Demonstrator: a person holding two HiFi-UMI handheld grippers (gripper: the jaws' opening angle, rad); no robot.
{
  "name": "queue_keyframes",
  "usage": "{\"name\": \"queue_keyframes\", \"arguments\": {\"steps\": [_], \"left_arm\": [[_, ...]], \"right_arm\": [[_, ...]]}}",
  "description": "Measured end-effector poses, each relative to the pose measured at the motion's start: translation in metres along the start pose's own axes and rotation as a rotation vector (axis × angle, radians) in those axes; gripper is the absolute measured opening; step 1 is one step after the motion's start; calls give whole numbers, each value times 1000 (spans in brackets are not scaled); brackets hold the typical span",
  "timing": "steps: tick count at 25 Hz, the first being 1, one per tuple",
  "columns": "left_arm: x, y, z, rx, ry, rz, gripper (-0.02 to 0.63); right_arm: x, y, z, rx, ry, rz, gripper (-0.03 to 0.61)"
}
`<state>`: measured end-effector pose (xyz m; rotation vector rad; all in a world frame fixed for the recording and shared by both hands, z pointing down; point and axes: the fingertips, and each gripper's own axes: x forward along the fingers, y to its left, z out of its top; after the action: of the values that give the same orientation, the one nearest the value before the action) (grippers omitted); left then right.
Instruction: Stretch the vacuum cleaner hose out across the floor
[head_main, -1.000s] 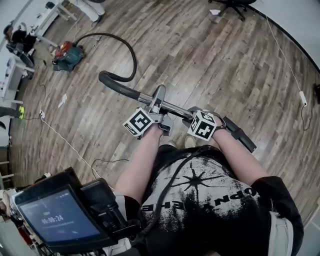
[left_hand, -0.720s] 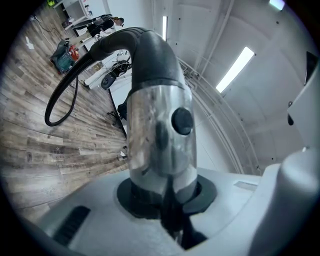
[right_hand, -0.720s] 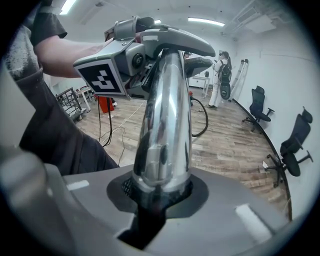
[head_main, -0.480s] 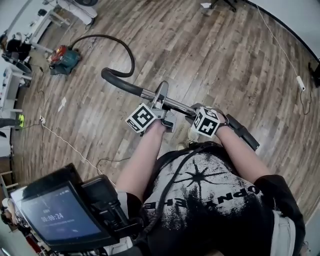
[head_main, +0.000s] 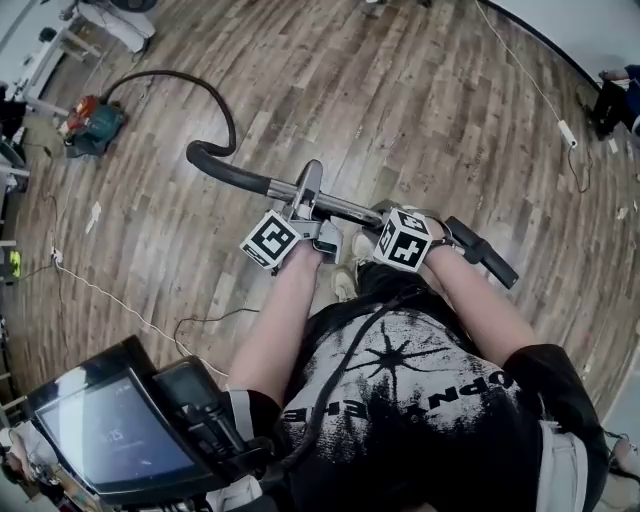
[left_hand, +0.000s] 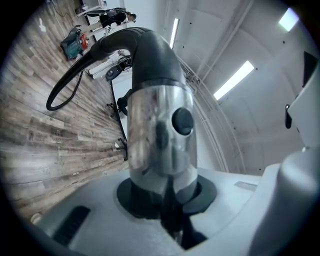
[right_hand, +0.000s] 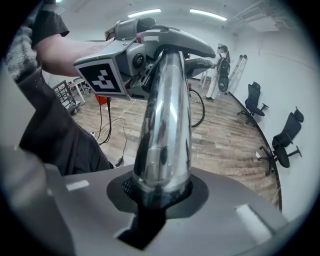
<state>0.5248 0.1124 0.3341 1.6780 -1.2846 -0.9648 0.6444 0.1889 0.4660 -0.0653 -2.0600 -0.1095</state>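
The teal and red vacuum body sits on the wood floor at the upper left. Its black hose arcs from there to the black handle, which joins a chrome wand with a black end. My left gripper is shut on the wand near the handle. My right gripper is shut on it further right. In the left gripper view the wand rises from the jaws of my left gripper toward the hose. In the right gripper view the wand stands in my right gripper.
A thin white cable and a dark cord lie on the floor at the left. A power strip lies at the upper right. Office chairs and a standing person are by the far wall. Desks line the left edge.
Both grippers have carried the wand away from the vacuum body, which now lies further off at the upper left. The hose's curve has opened a little.
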Motion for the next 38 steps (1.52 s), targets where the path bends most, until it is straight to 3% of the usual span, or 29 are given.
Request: {"name": "queue_keyframes", "arguments": {"steps": [3,7,13,15,17,20,23,26,29,31,38], "left_arm": [[-8,6,-18,3,26,21,58],[-8,0,-46,-60,31,-10,58],[1,-22,-68,-28,35,-14,58],[10,-35,-93,-36,28,-18,58],[21,-49,-126,-95,22,-19,58],[37,-61,-158,-45,57,-17,58],[51,-79,-180,-139,66,-36,58],[57,-80,-210,-77,90,-13,58],[66,-85,-249,-82,102,-9,58],[72,-84,-268,-43,119,15,58],[78,-96,-280,-62,154,4,58]], "right_arm": [[-3,13,-18,22,29,-8,81],[-10,25,-41,40,50,0,81],[-30,24,-61,38,25,-19,81],[-42,21,-85,32,14,-27,81],[-56,19,-115,31,5,-32,81],[-76,20,-147,61,4,-25,81],[-91,20,-165,86,15,-13,81],[-102,25,-194,101,10,-1,81],[-110,31,-232,114,3,18,83],[-118,31,-252,124,4,22,83],[-121,36,-255,159,-33,25,84]]}}
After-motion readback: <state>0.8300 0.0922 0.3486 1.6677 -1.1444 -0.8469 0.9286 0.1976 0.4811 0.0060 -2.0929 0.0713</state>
